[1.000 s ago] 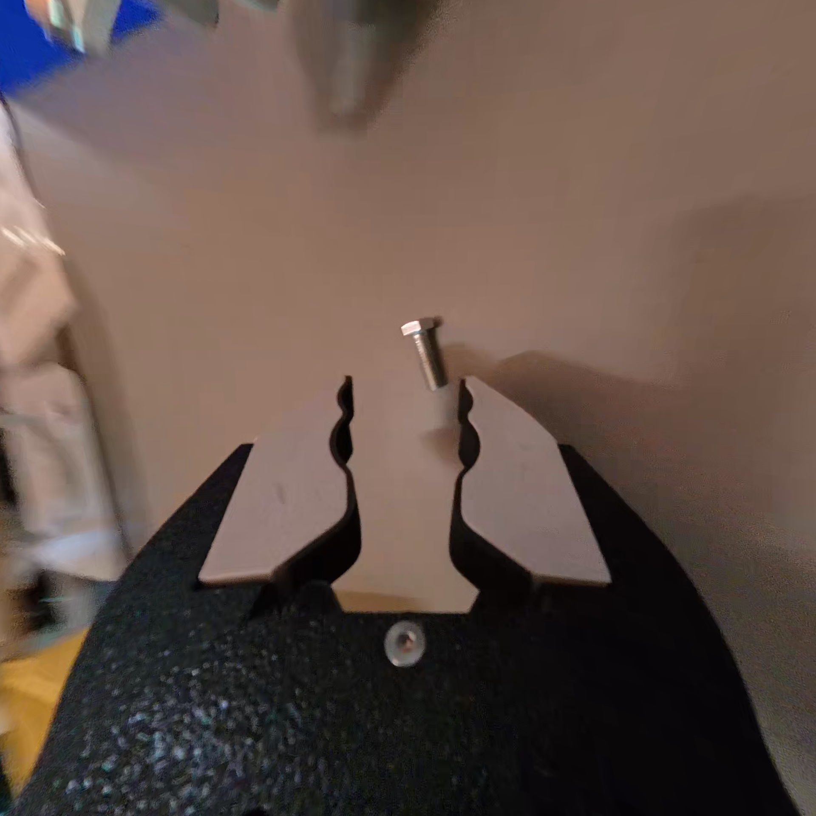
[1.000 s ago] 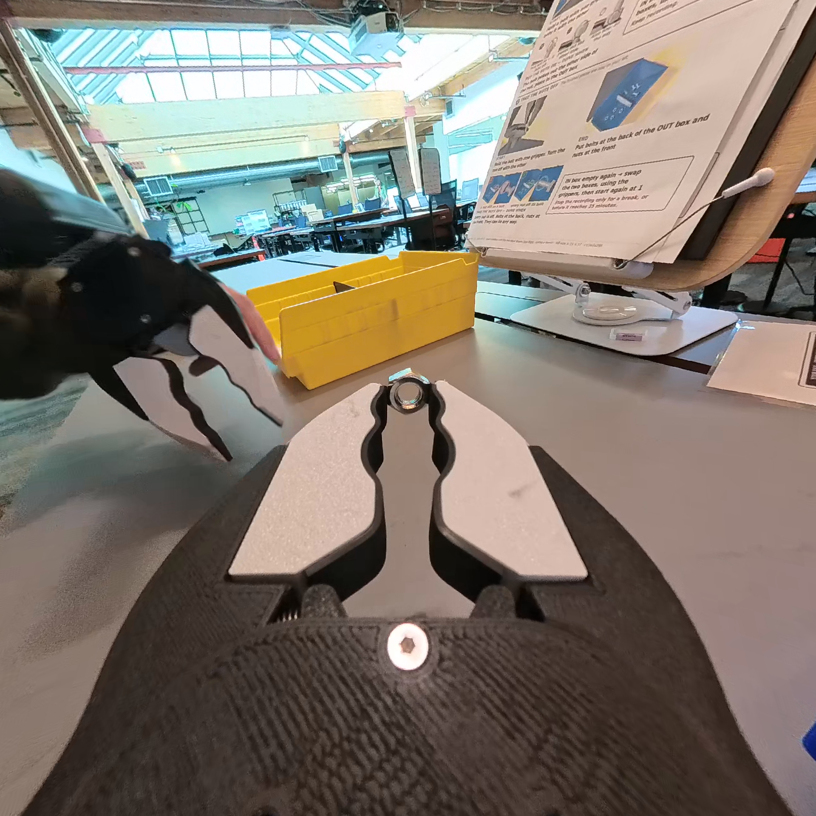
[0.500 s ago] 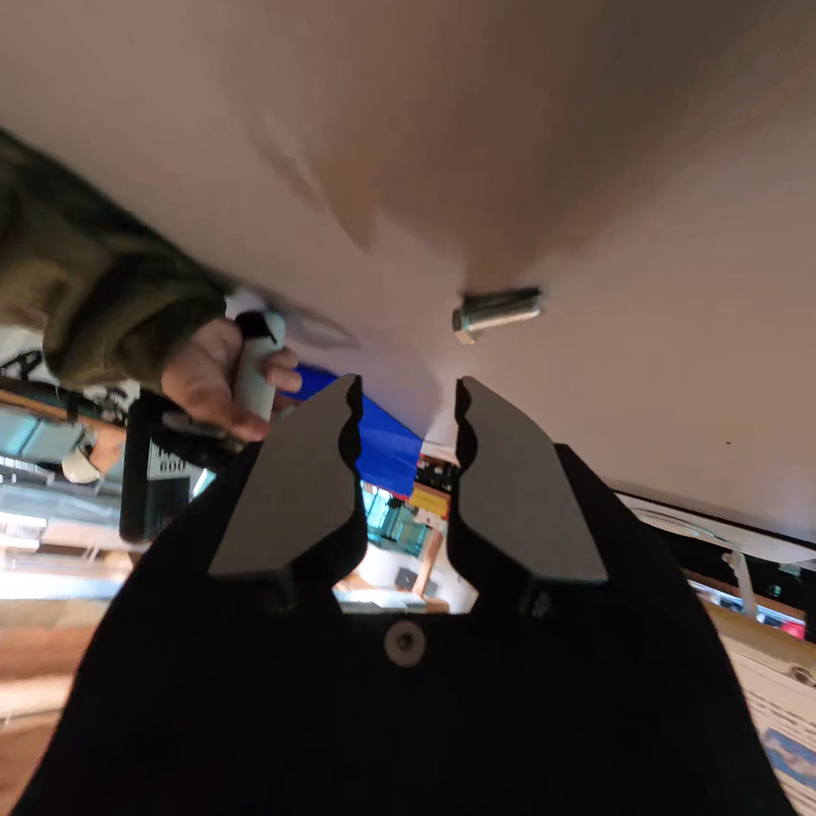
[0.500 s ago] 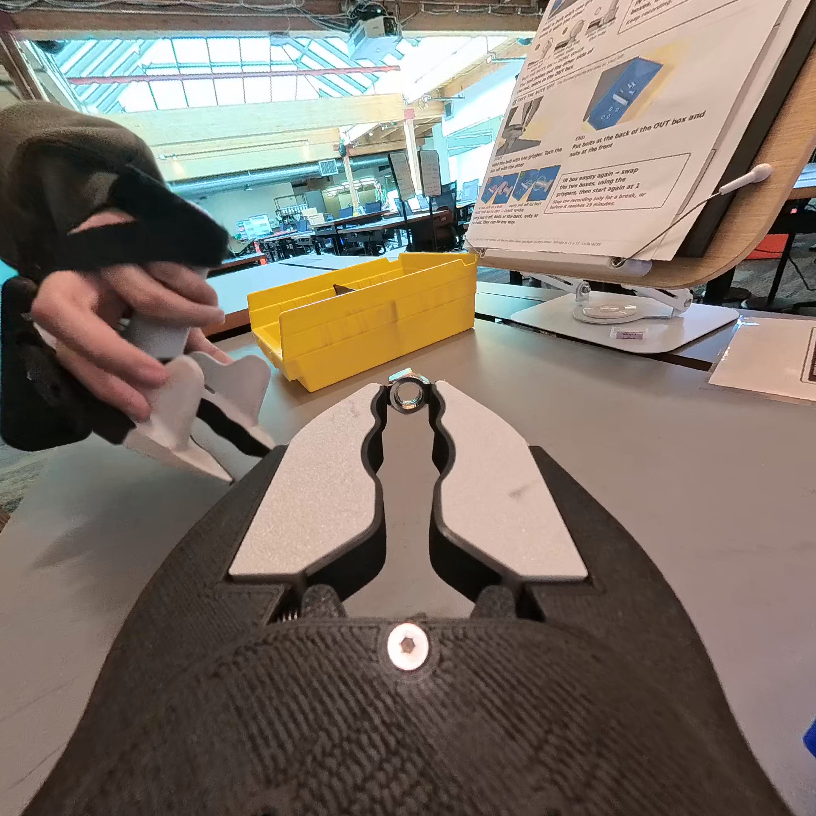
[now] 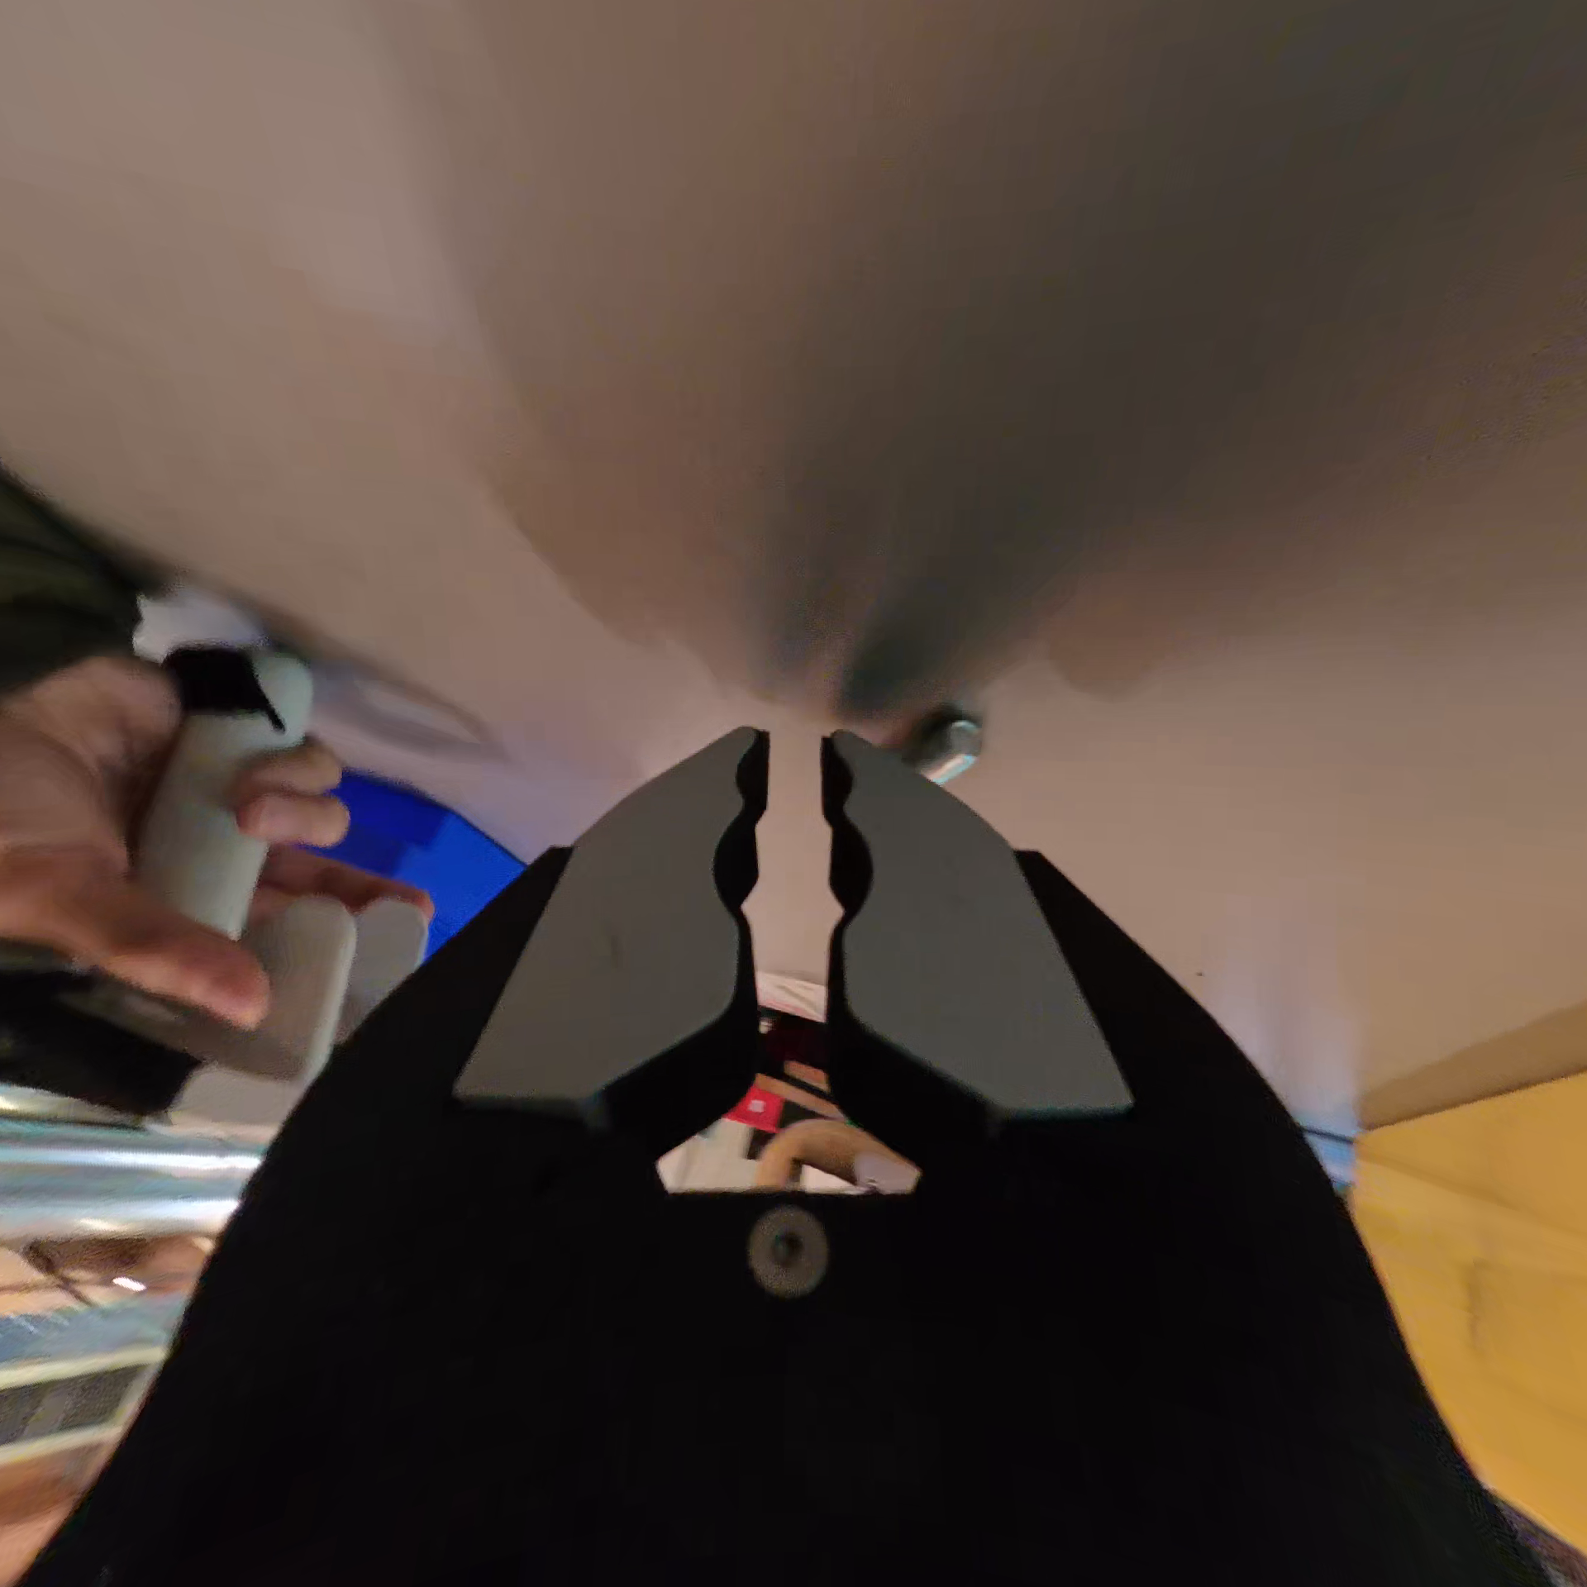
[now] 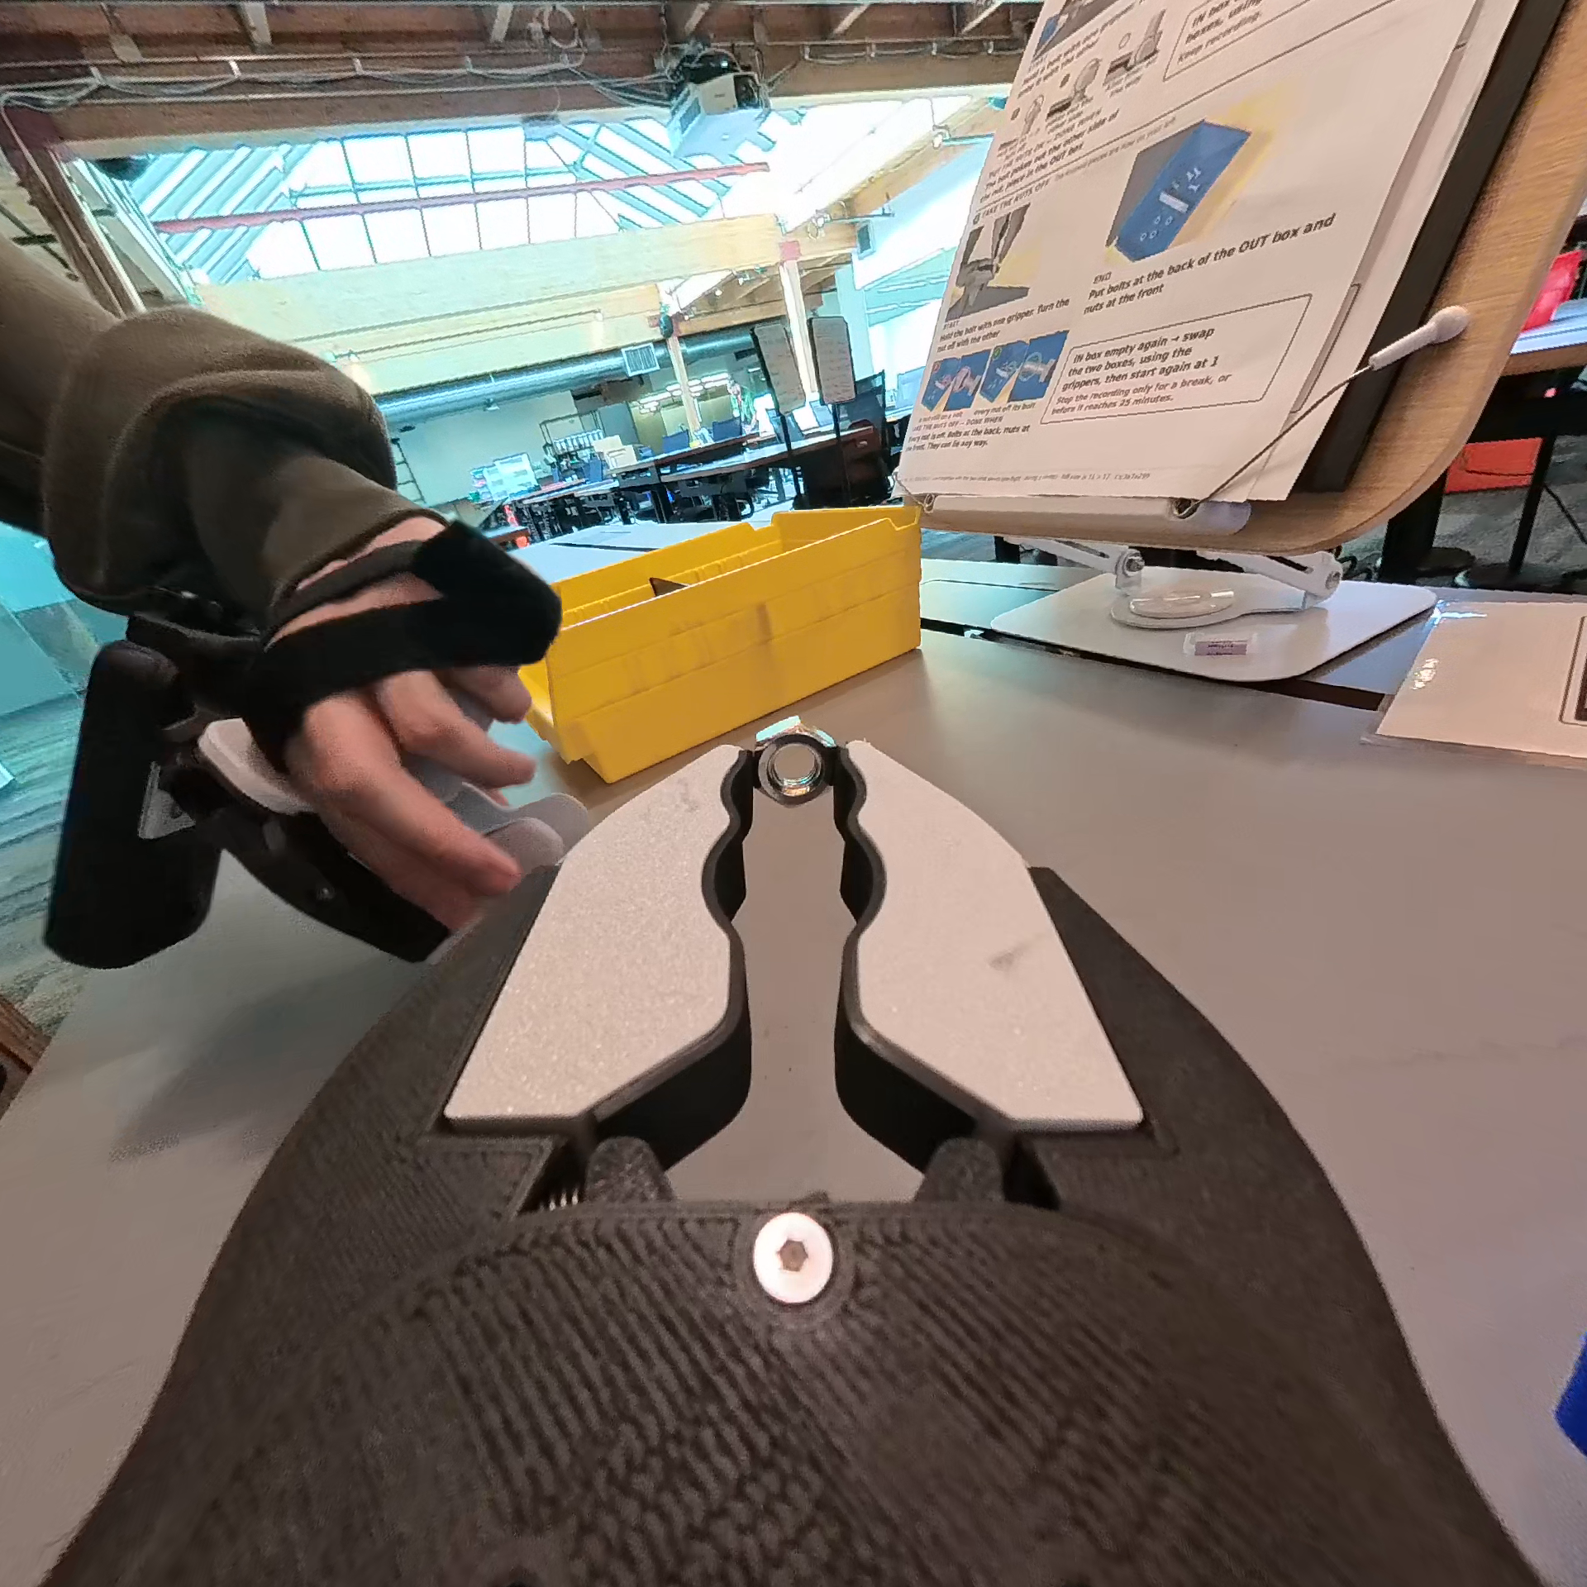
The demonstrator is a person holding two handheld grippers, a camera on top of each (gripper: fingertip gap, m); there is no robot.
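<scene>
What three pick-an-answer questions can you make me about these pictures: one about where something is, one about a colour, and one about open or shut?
1. Where is the bolt compared with the left gripper?
A. Clamped between its fingers
B. Just beside its tips, outside them
C. Resting on top of its black body

2. What colour is the bin beyond the nut?
A. Yellow
B. Red
C. Green

3. How is the right gripper?
A. Wide open and empty
B. Shut on a pencil
C. Shut on the nut

Answers:
1 B: the bolt sticks out past one fingertip, and the narrow gap between the fingers is empty.
2 A: the bin on the table is bright yellow all over.
3 C: both fingertips press against the sides of the nut.
</scene>
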